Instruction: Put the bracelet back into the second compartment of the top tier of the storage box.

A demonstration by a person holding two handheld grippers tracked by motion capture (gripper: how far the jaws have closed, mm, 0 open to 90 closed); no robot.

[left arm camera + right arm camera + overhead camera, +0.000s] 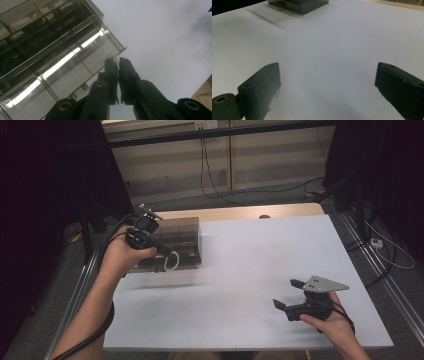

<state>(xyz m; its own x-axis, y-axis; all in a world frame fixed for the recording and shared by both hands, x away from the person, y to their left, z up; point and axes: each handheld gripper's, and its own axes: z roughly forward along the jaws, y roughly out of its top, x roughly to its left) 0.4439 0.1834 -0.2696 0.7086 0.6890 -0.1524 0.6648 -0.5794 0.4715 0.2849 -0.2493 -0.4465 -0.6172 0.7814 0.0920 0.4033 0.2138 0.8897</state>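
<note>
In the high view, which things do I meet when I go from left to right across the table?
Left gripper, shut on a small white loop → smoky transparent box behind it → bare white table top → right gripper with open jaws, held near the right front corner.

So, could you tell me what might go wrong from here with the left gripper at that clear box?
The left gripper is shut on a small white piece at its very tips, so the piece could slip out.

A white loop hangs beside the smoky clear box; pulling on it might drag or tip the box, which sits near the white table's left edge.

The right gripper rests open, far off, so nothing steadies the box.
</note>
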